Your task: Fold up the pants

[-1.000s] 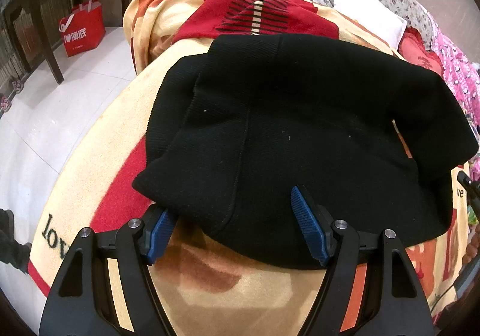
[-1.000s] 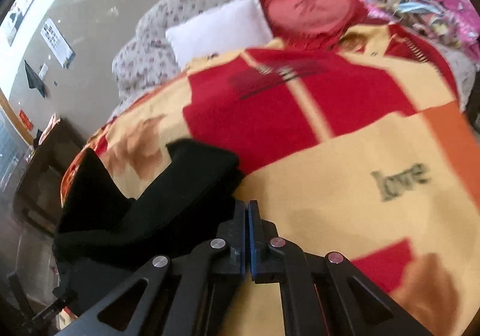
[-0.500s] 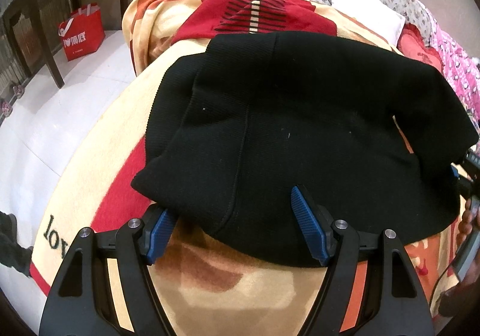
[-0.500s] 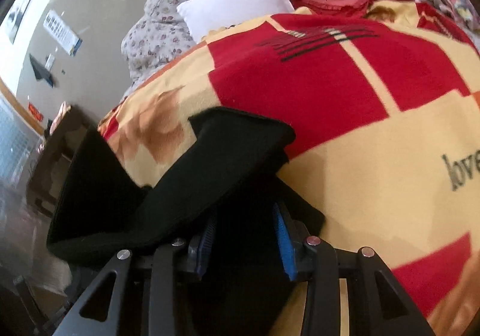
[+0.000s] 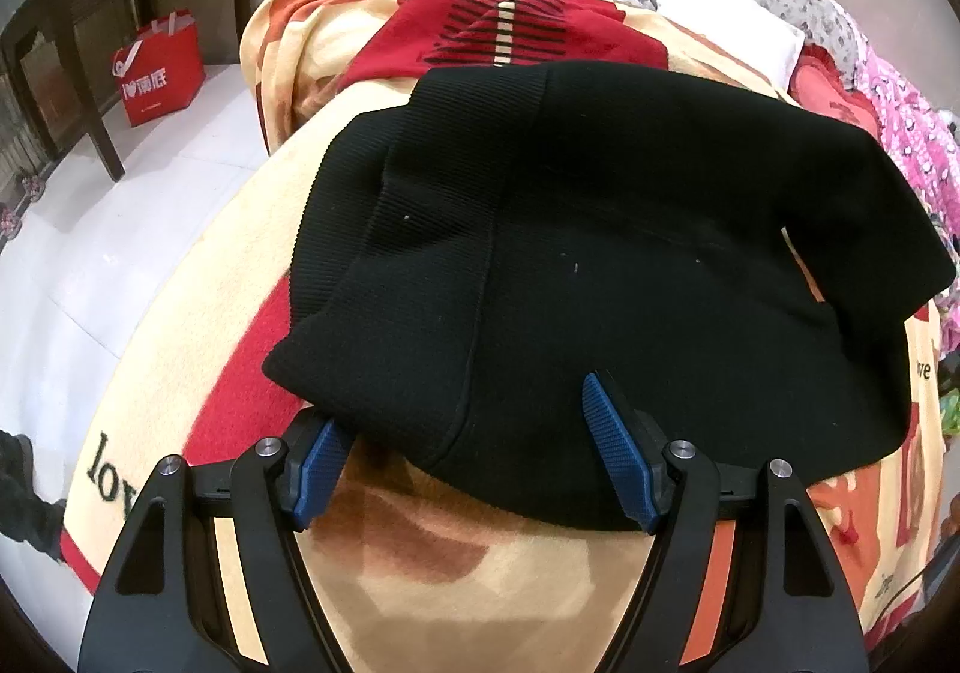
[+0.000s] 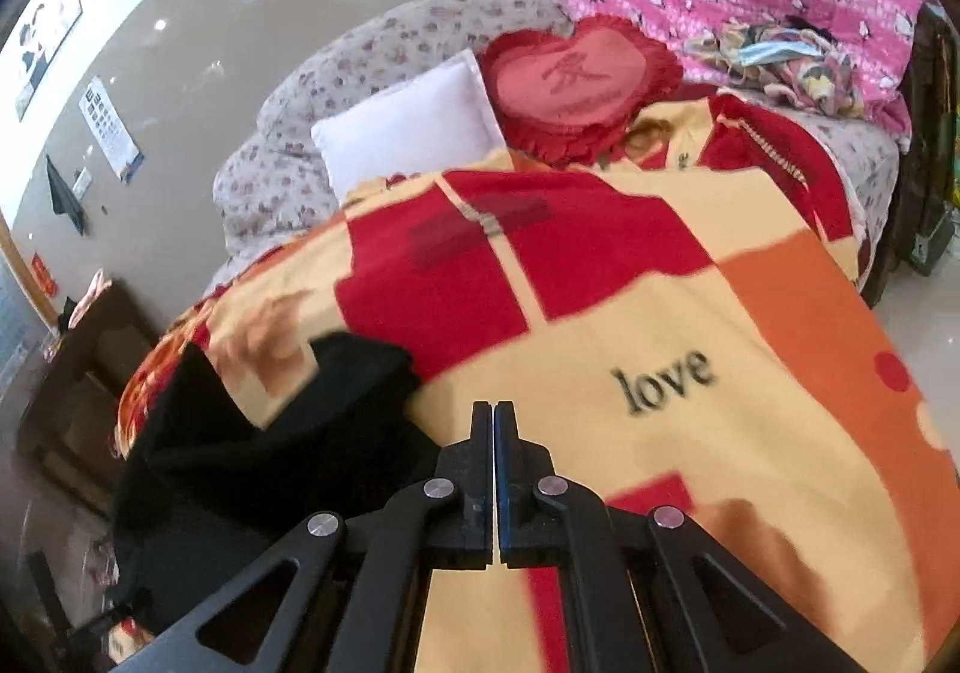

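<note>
The black pants [image 5: 600,253] lie bunched and partly folded on the red-and-yellow blanket [image 5: 420,565] covering the bed; the left gripper [image 5: 480,451] has its jaws spread at the near hem, one blue pad tucked under the cloth, while the right gripper [image 6: 493,469] sits jaws pressed together over bare blanket, holding nothing. To fold well, I would close the left jaws fully on the hem before lifting and carry it evenly across. The right view is motion-blurred, so the pants' far edge there is hard to make out.

Bare blanket [image 6: 690,433] right of pants [image 6: 270,451]
</note>
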The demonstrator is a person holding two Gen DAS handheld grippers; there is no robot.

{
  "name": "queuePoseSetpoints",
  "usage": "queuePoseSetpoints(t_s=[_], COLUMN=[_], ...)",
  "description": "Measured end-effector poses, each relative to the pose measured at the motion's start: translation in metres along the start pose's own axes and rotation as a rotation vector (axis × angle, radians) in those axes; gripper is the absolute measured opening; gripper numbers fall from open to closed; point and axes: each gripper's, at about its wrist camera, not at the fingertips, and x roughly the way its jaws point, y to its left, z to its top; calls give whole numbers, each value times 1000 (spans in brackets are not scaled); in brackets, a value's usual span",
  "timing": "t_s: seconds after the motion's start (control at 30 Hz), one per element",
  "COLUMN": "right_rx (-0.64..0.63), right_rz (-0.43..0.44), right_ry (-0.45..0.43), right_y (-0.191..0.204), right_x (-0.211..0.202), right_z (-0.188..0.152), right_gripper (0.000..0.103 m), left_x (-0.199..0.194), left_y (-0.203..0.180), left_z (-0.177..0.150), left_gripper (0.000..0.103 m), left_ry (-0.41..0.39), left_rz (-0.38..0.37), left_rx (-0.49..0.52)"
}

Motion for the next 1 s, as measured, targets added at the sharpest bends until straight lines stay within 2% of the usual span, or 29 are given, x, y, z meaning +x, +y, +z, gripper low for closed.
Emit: queuePoseSetpoints(t_s=[0.1, 0.13, 0.17, 0.2, 0.23, 0.3, 0.37, 0.4, 0.43, 0.47, 0.5, 0.57, 0.67, 0.77, 0.83, 0.93, 1.0], right_rx=[-45, -81, -123, -146, -157, -153, -121, -95, -58, -34, 3, 52, 20, 62, 95, 182, 223], right_rz=[81, 87, 73, 68, 77, 72, 15, 19, 50, 54, 53, 90, 11, -88, -114, -85, -81], right_ry=[74, 94, 129, 154, 170, 191, 225, 234, 219, 210, 201, 143, 18, -64, -45, 51, 69], right_y=[25, 36, 49, 59, 66, 74, 73, 70, 64, 58, 49, 33, 13, -21, -44, -69, -79], right_x=[18, 24, 35, 45, 53, 70, 90, 97, 103, 104, 102, 78, 18, -34, -41, -15, -4], right_z=[-9, -12, -13, -14, -15, -14, -11, -9, -6, -3, -1, 1, -2, -14, -24, -40, -47], right_gripper=[5, 15, 36, 42, 43, 43, 43, 43, 33, 12, 7, 5, 5, 5, 5, 6, 7], left_x=[0, 0, 0, 0, 0, 1, 1, 2, 2, 2, 2, 2, 1, 0, 0, -1, -2], left_y=[-1, -2, -2, -1, -1, -1, -2, -3, -4, -4, -4, -4, -3, -3, -3, -2, -3], left_z=[0, 0, 0, 0, 1, 1, 1, 2, 1, 1, 0, 0, 0, 0, -1, -2, -2], left_gripper=[74, 74, 74, 74, 74, 74, 74, 74, 74, 74, 74, 74, 74, 74, 75, 79, 80], left_ry=[4, 5, 6, 7, 7, 6, 6, 6, 5, 6, 6, 7, 7, 7, 2, 1, 11], left_rz=[9, 10, 10, 9, 8, 8, 15, 20, 21, 23, 24, 21, 13, 7, 4, -5, -6], left_rx=[2, 2, 1, 1, 0, -2, 0, 4, 6, 7, 9, 14, 12, 12, 10, -7, -26])
